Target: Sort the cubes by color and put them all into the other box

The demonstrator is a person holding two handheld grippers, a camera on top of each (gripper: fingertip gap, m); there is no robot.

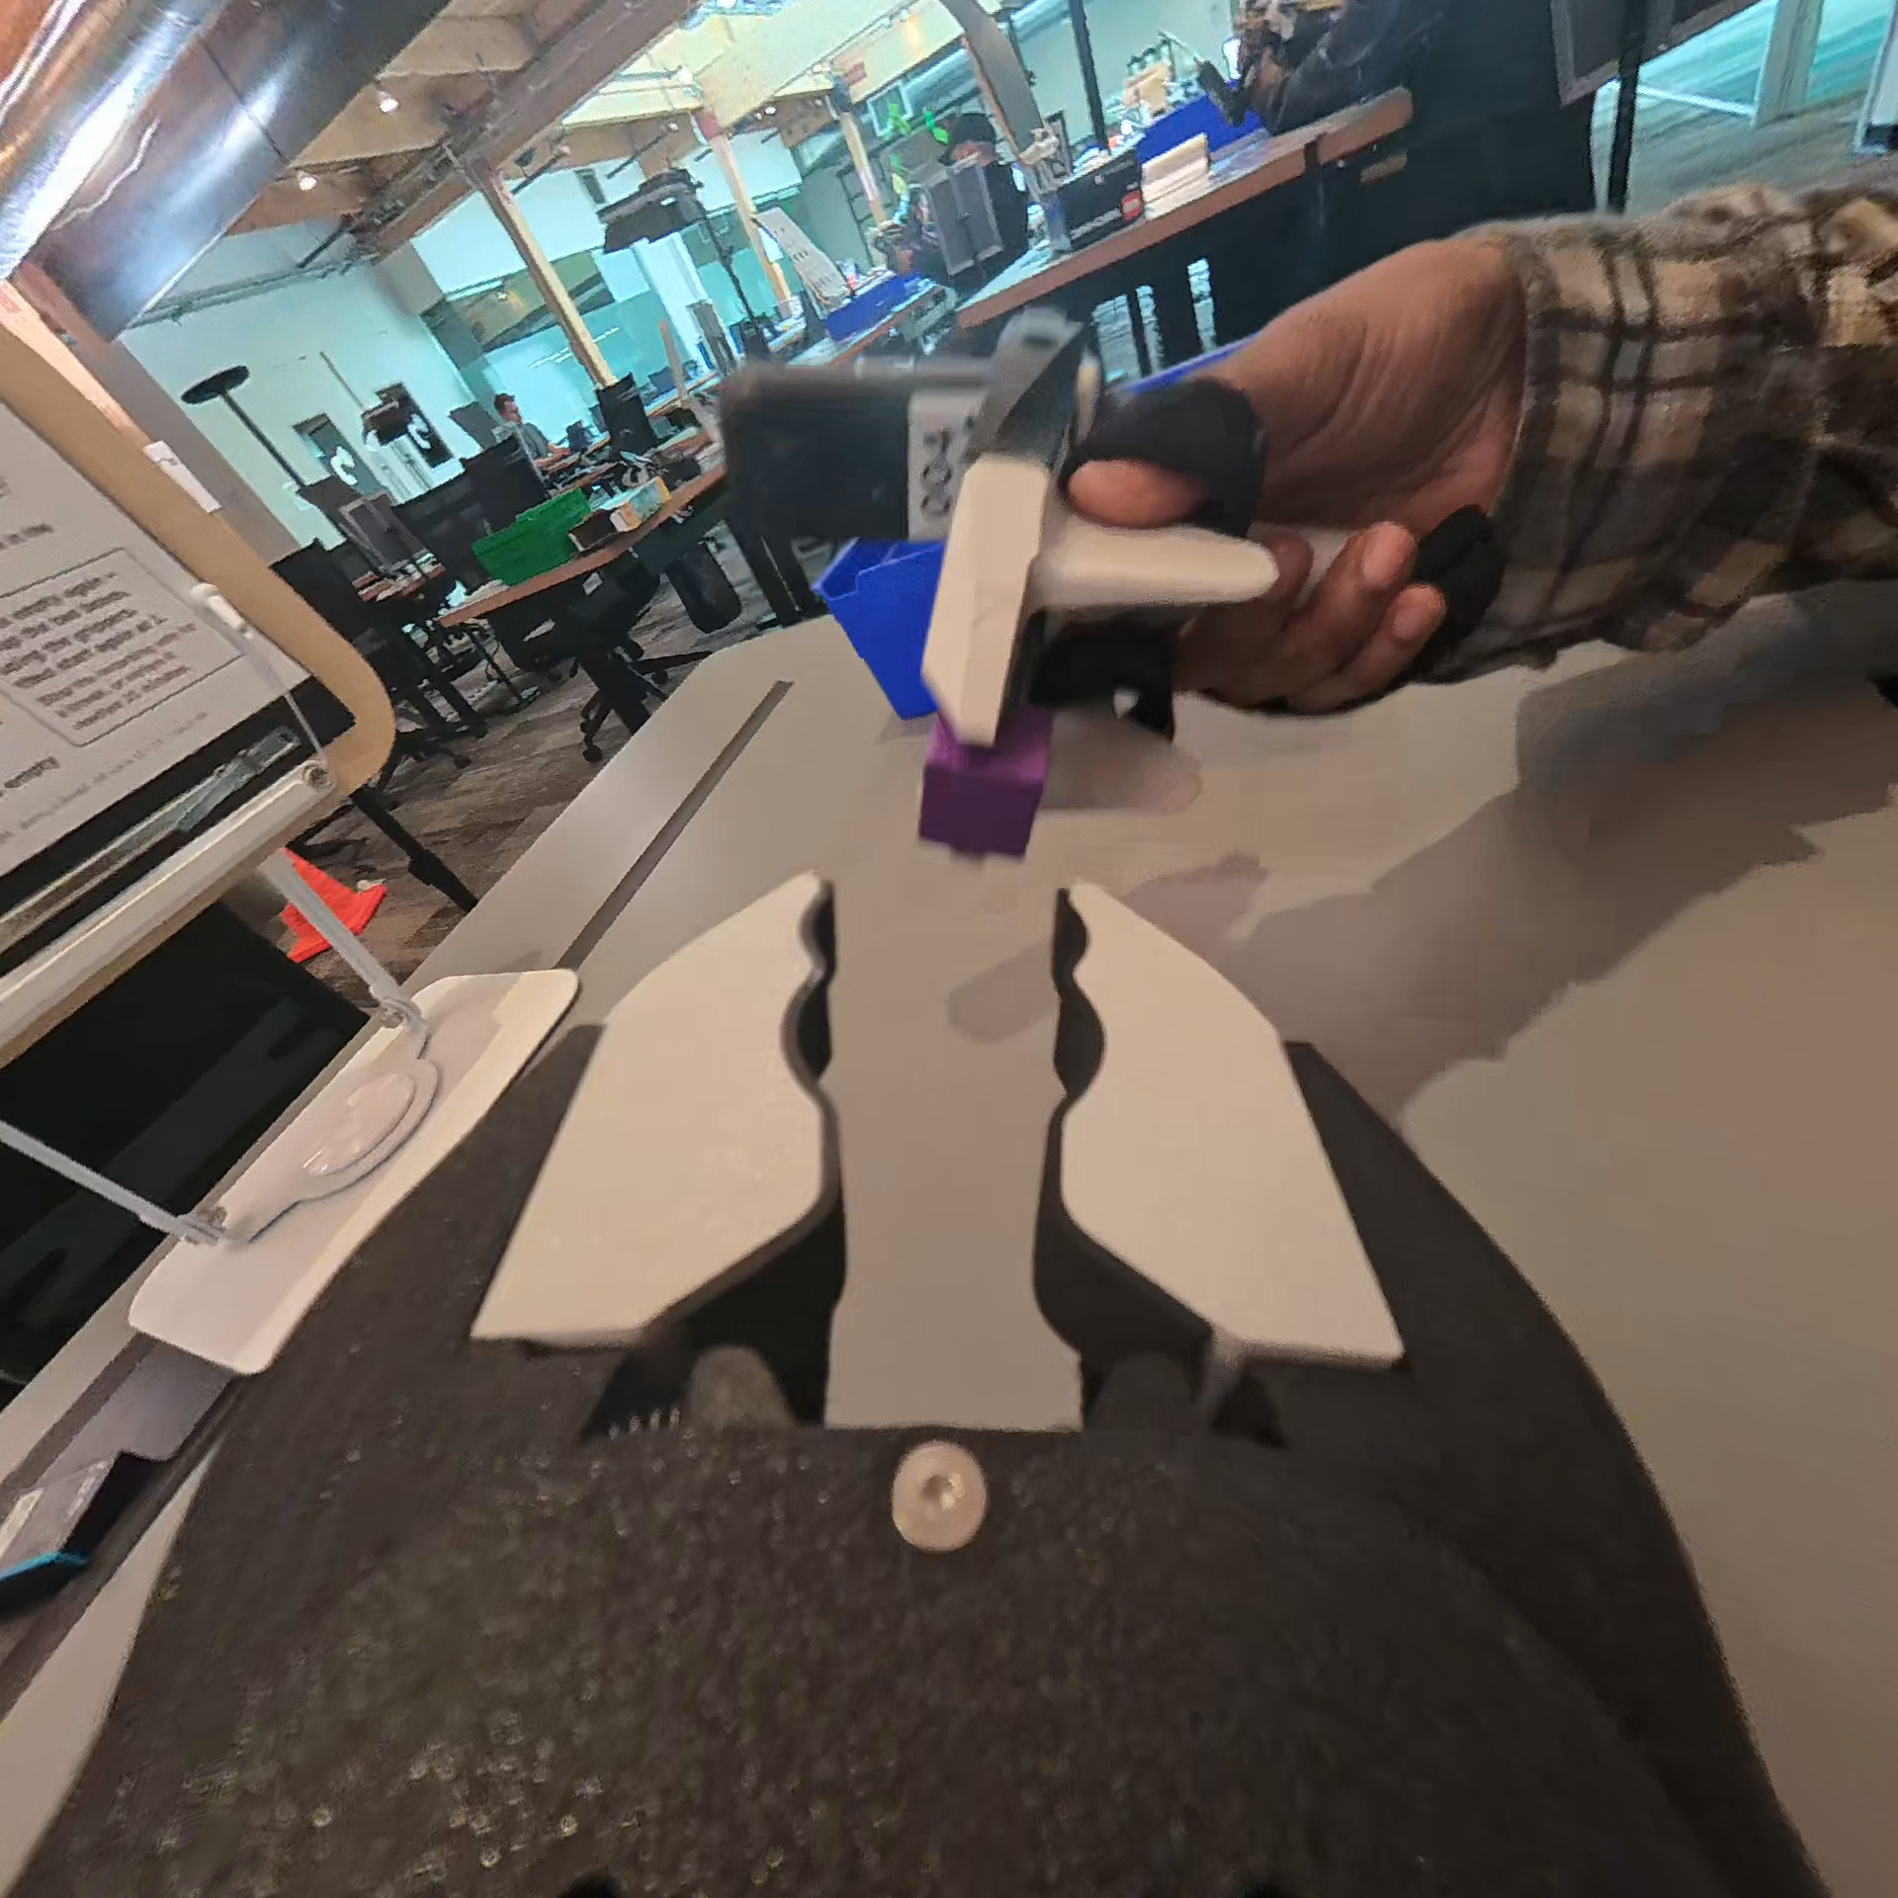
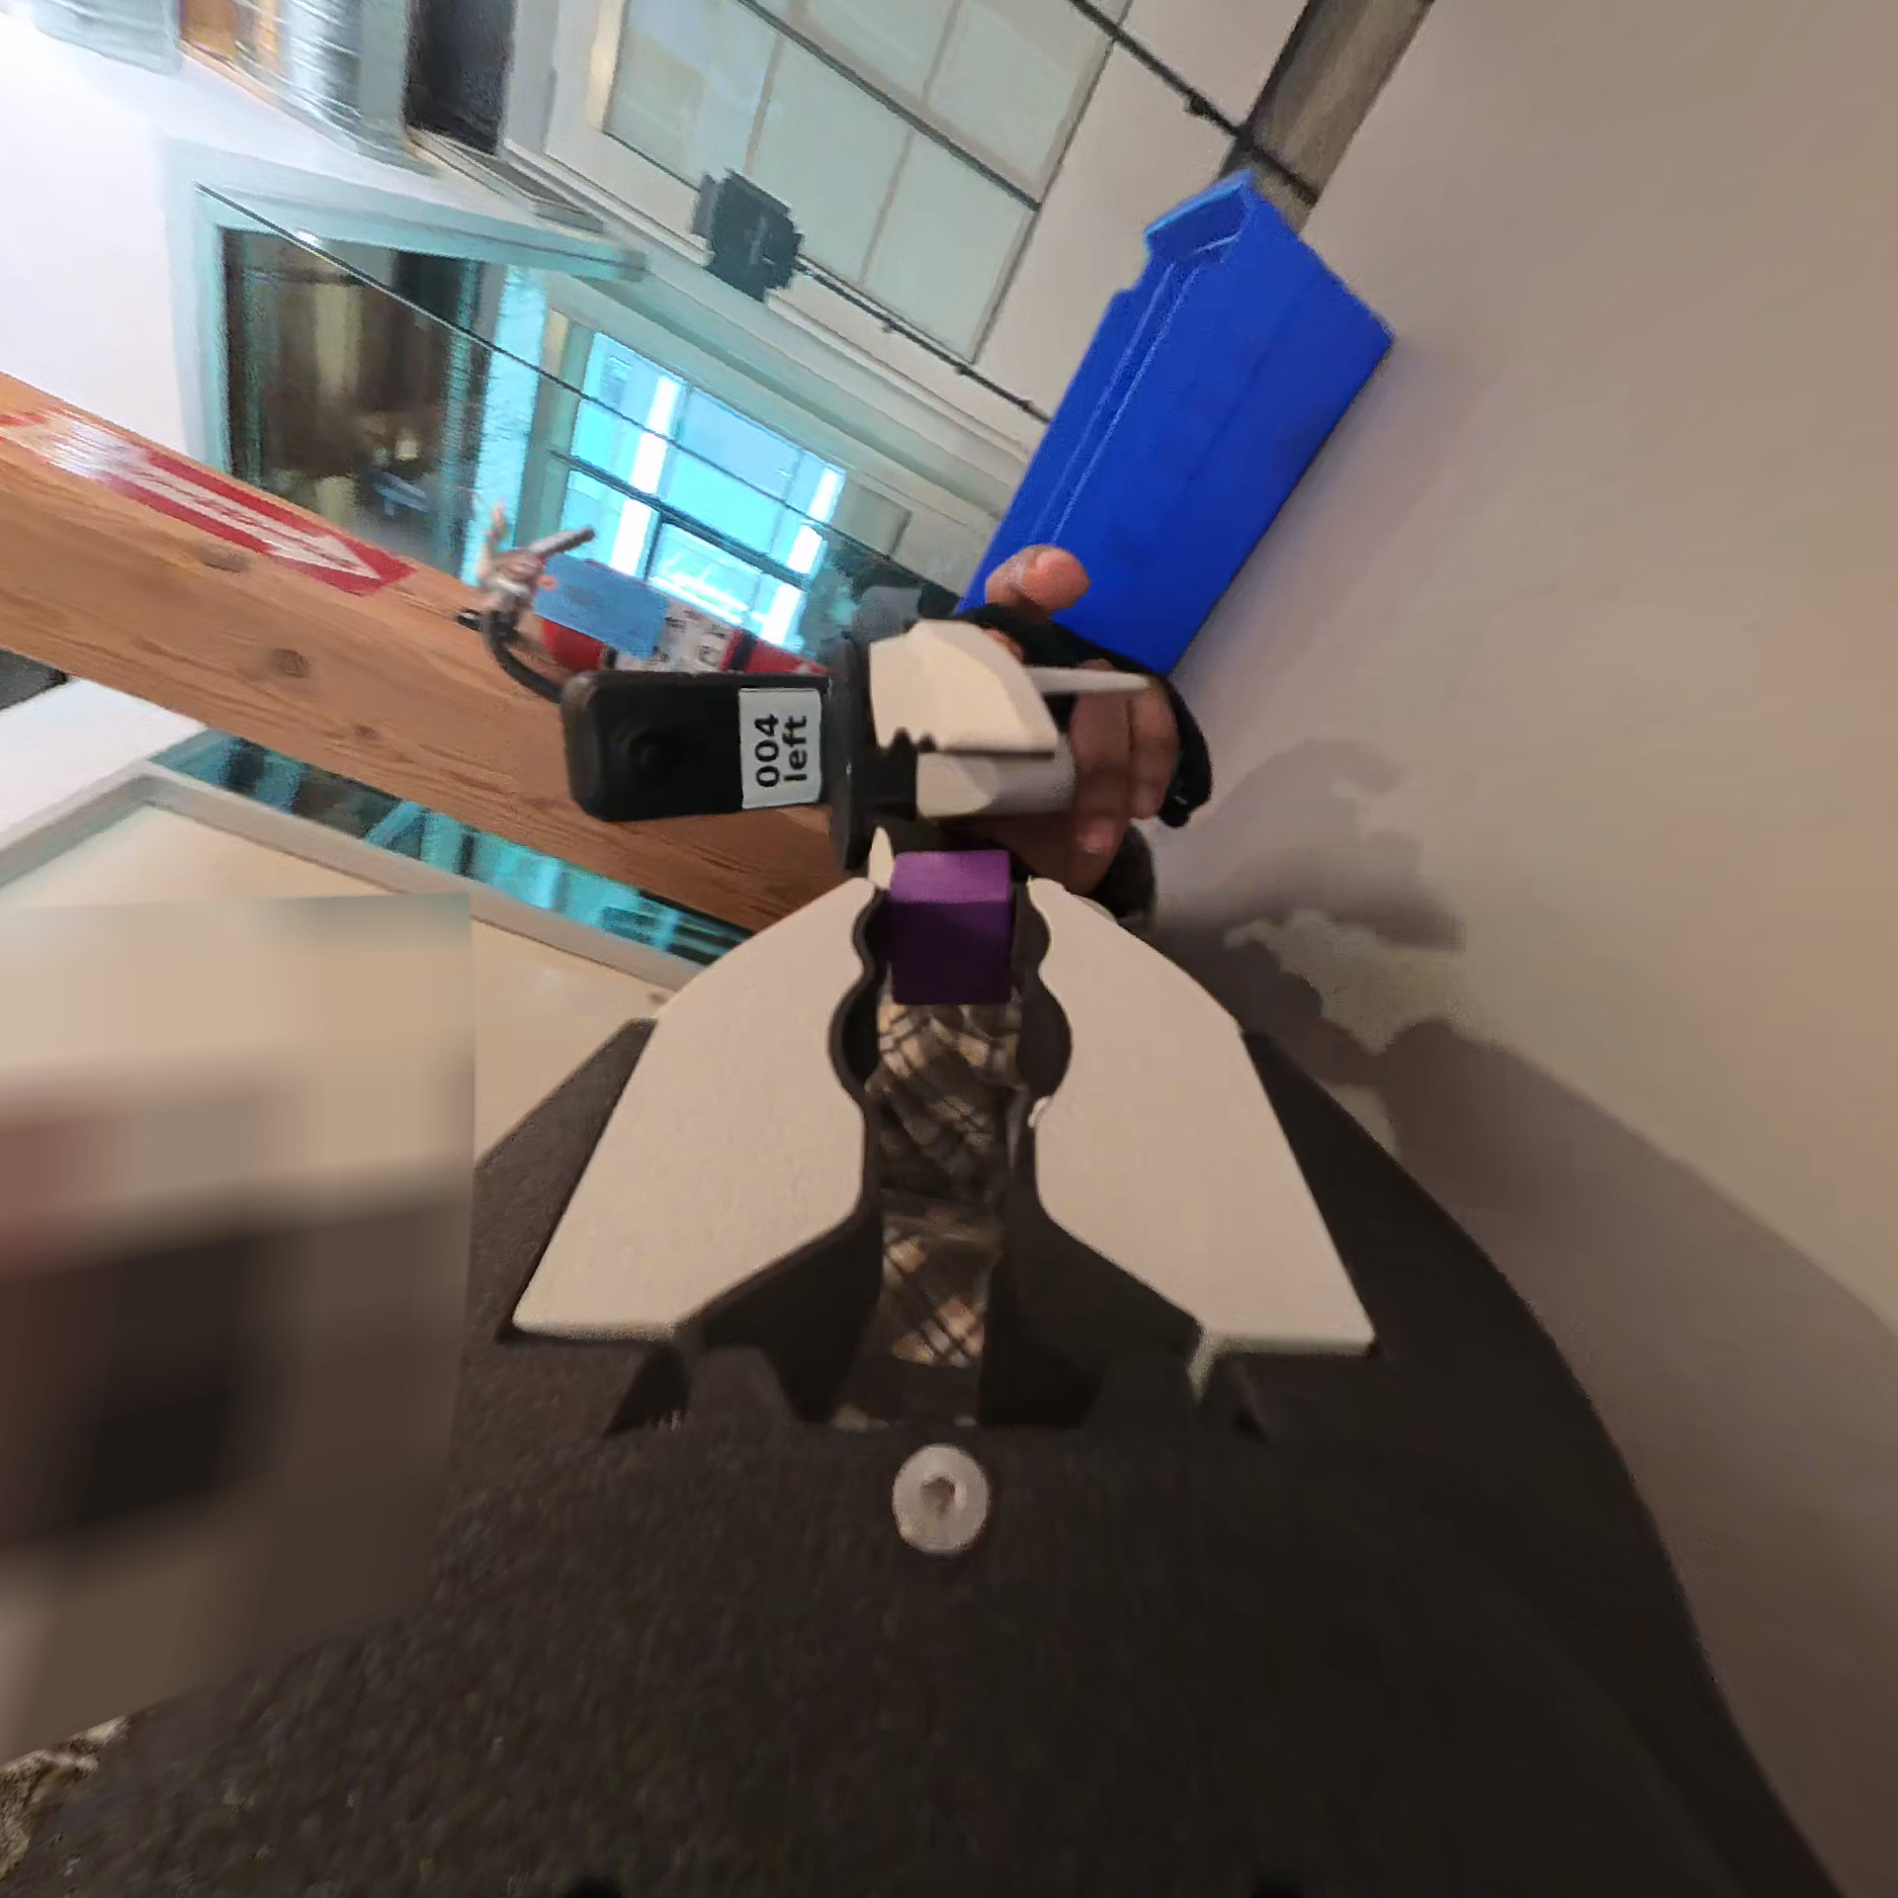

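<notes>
Grey table point(image 1: 1541, 1027) carries blue box point(image 1: 883, 616) at far edge; left gripper point(image 1: 945, 924) fingers spread wide, nothing between them, hovering over bare table; right gripper point(image 2: 945, 904) clamped on purple cube point(image 2: 945, 929) at fingertips; cube held in air, just ahead of left gripper's tips, short of box.

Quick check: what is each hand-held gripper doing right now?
Left hand-held gripper: open, holding nothing.
Right hand-held gripper: closed on the purple cube, held above the table.
</notes>
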